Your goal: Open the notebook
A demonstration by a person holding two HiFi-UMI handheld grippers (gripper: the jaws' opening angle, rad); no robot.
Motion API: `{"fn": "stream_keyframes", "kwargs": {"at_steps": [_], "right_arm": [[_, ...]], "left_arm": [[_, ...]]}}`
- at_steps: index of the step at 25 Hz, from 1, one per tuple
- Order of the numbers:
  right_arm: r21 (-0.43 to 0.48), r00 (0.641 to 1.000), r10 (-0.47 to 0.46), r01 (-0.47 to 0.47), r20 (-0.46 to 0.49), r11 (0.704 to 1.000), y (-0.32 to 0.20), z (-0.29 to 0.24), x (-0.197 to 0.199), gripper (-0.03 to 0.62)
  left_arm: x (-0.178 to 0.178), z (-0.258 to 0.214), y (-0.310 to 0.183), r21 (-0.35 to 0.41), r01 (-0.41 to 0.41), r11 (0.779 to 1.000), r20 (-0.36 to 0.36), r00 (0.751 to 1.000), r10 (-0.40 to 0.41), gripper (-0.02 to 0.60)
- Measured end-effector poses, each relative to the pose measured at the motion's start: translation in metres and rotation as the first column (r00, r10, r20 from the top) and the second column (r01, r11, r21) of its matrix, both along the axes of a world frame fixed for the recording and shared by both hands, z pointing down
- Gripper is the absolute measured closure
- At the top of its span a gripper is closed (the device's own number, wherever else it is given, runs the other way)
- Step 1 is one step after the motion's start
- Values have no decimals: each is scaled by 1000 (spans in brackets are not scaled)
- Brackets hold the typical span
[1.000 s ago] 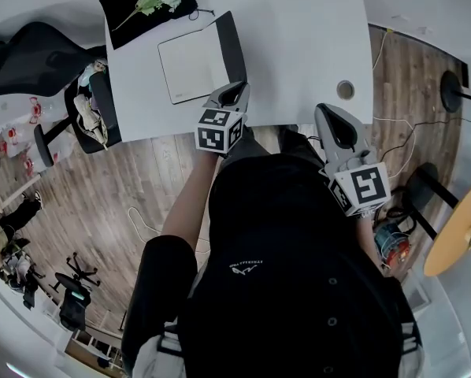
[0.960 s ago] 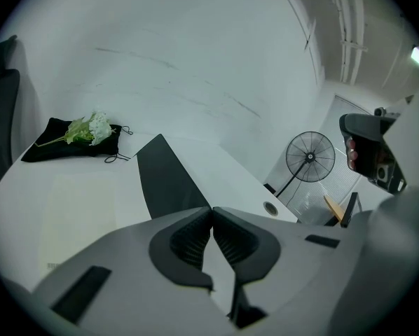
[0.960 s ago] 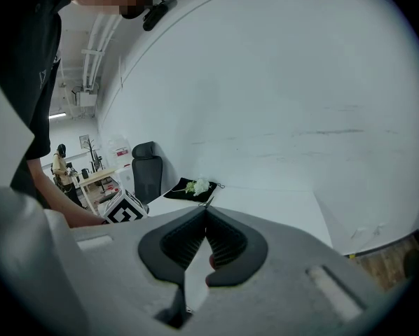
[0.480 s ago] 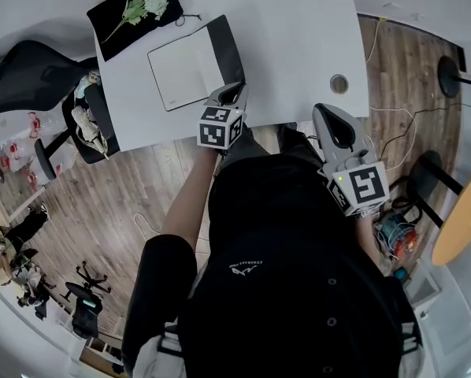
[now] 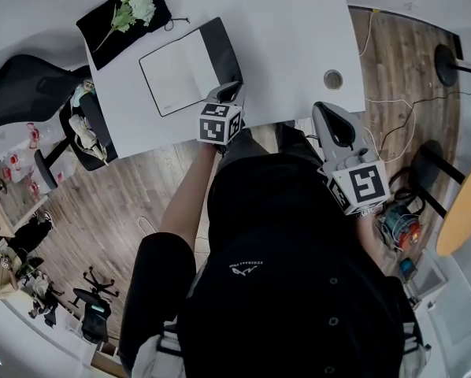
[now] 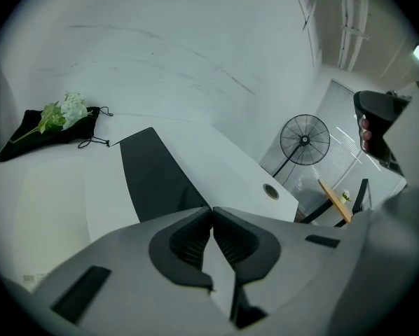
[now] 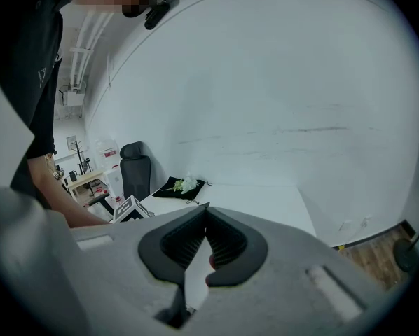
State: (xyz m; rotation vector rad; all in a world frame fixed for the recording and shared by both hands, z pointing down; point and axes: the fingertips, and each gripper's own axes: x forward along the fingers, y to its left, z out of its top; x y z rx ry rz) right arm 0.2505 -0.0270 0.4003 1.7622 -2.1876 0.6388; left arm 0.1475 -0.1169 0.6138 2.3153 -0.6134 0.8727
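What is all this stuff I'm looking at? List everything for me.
Table: one, white, ahead of the person.
Notebook: one, white page and black cover, lying open on the table's left part.
Pouch: one, black, far left table corner.
Flowers: one bunch, white, on the pouch.
Chair: one, black, left of the table.
Fan: one, black, beyond the table.
Left gripper: grey, shut, empty.
Right gripper: grey, shut, empty.

notebook [image 6: 157, 180] near edge hidden by L hand-held gripper [image 6: 211, 210], table [image 5: 283, 22] cut off at top, chair clutter [image 5: 83, 124] unclear
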Motion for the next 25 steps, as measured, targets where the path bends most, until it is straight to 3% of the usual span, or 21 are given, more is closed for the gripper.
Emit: {"fn": "stream_keyframes", "kwargs": {"at_steps": [25], "right_arm": [[-20, 995, 104, -104, 4, 994, 4, 6, 21, 589]], "left_arm": [[16, 49, 0, -81, -98, 992, 89, 990, 105, 566]]}}
